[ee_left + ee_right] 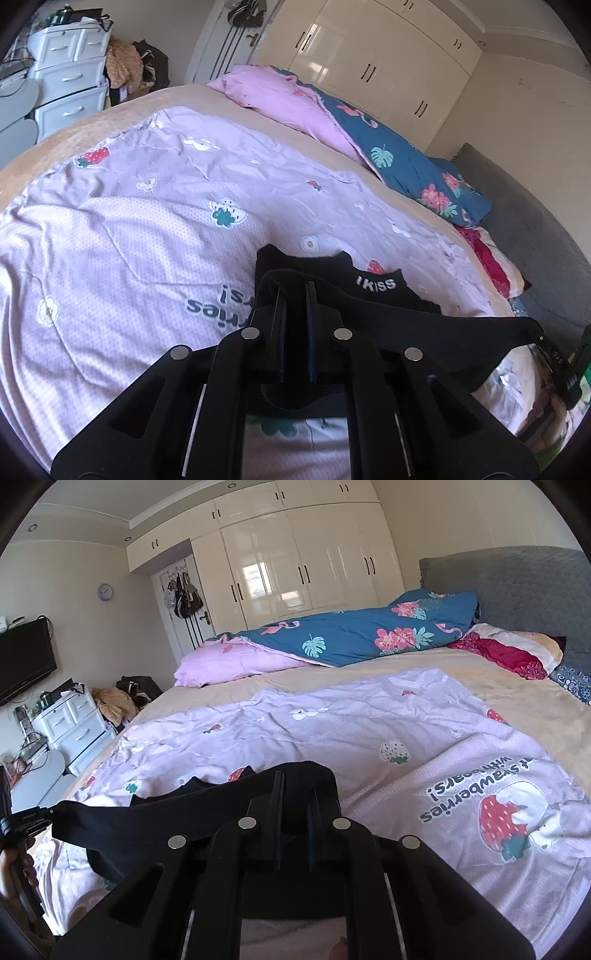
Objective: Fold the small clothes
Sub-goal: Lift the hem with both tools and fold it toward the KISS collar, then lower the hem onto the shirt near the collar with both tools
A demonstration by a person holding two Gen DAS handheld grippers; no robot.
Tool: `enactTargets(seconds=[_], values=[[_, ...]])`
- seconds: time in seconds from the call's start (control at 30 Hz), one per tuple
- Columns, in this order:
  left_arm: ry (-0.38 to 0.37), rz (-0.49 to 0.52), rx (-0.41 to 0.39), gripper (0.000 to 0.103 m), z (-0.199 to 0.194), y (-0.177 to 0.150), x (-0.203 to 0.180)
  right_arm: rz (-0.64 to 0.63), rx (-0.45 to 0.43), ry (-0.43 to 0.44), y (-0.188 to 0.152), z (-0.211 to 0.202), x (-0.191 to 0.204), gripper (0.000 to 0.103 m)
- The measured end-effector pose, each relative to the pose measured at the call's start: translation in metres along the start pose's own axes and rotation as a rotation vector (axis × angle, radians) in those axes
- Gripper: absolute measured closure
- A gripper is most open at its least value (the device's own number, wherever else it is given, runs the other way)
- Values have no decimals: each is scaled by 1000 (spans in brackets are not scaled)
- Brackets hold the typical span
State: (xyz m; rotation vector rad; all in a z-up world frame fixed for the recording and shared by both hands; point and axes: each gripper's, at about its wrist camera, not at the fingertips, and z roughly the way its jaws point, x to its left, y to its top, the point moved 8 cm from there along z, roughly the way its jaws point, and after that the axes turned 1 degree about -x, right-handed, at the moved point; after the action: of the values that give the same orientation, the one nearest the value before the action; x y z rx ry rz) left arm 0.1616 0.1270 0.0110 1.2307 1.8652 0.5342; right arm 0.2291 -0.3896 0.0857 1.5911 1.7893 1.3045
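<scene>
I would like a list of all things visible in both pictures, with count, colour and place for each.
black garment: one, black with white lettering, stretched between both grippers above the sheet
printed sheet: one, lilac with strawberries, spread on the bed
bed: one, beige cover
duvet: one, blue floral with pink underside, far side of bed
wardrobe: one, cream, back wall
drawer unit: one, white, beside the bed
television: one, black, wall
left gripper: one, black, shut on garment
right gripper: one, black, shut on garment
</scene>
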Motion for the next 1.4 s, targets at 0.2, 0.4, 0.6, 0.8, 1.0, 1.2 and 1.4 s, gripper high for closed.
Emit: enactTargets(seconds=[0.2, 0.4, 0.6, 0.8, 1.0, 1.2, 1.4], values=[[25, 3, 9, 100, 22, 3, 3, 51, 14, -5, 4, 26, -3, 94], [54, 9, 16, 100, 41, 1, 14, 76, 37, -20, 1, 53, -5, 94], [66, 11, 35, 100, 57, -6, 19, 41, 71, -53, -15, 73, -5, 94], [70, 14, 31, 100, 61, -7, 17, 33, 94, -80, -29, 86, -12, 94], [90, 23, 18, 98, 57, -7, 17, 33, 77, -121, -32, 82, -19, 83], [76, 75, 21, 89, 48, -10, 6, 10, 37, -98, -29, 69, -10, 83], [38, 215, 92, 86, 45, -42, -26, -143, 117, -25, -50, 71, 28, 89]])
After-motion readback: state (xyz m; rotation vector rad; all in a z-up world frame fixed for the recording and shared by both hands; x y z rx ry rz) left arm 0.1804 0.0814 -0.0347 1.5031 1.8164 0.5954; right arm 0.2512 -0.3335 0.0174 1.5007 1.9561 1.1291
